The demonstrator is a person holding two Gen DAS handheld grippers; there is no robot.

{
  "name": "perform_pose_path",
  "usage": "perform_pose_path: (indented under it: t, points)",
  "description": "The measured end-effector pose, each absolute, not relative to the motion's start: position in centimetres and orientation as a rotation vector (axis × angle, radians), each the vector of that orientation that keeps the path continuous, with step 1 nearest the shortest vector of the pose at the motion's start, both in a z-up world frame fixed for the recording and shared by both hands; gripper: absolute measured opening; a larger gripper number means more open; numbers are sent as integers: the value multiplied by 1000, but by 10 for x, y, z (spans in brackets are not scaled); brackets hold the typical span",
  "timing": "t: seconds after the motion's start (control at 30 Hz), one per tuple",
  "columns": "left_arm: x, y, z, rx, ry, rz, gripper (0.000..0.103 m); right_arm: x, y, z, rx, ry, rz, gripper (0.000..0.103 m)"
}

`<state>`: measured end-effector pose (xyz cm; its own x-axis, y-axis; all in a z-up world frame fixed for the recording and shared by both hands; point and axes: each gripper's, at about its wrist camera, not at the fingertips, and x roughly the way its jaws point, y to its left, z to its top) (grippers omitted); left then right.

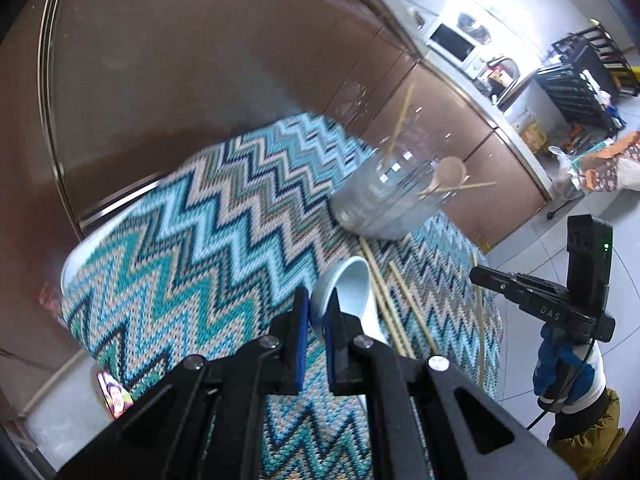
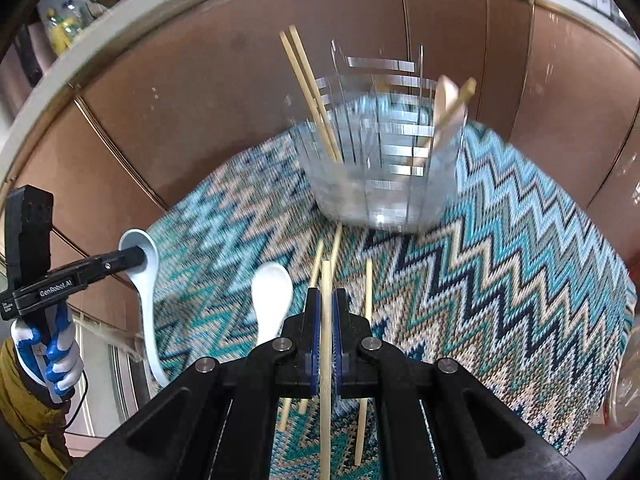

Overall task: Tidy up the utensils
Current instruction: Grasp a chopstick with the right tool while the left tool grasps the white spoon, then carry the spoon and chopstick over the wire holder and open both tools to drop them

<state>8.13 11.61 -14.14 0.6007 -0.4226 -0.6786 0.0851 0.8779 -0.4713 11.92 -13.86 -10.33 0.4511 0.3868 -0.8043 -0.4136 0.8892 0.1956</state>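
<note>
Utensils are partly sorted: the clear holder point(image 2: 380, 152) stands at the upper middle of the right wrist view, on the zigzag cloth point(image 2: 520, 248), with a pair of chopsticks point(image 2: 312, 96) leaning in its left part and a wooden spoon point(image 2: 450, 98) in its right part. The right gripper point(image 2: 326, 300) has its fingers pressed narrow on one chopstick point(image 2: 326, 360), which runs down the lower middle of the frame. The left gripper point(image 1: 316, 308) holds a pale blue spoon point(image 1: 352, 296) by the rim of its bowl, one finger inside and one outside; in the right wrist view this spoon hangs at the left edge with the handle pointing down. On the cloth, below the holder, lie several loose chopsticks point(image 2: 366, 320) and a white spoon point(image 2: 272, 296). I think the risks are these: the single chopstick is thin and smooth, so it may turn or slide between the pads when it is tilted toward the holder; the blue spoon is gripped only at its rim, so the heavy handle could swing and pull it free; and both long pieces could knock the light holder or the sticks already inside.
</note>
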Motion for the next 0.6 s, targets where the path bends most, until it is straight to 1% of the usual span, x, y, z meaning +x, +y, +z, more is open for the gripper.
perform_pose_path:
  t: [0.23,0.37,0.5,0.6]
  points:
    - [92,100,-81,-358,740,-320,6,118,-130,-44,-8,755,503,5]
    - [108,81,-36,-308,613,-318,6,126,-129,3,29,556,500,5]
    - [126,59,-1,-254,477,-285,6,142,-137,34,97,363,449,5]
    - [147,34,14,-198,380,-234,6,158,-142,42,121,246,384,5]
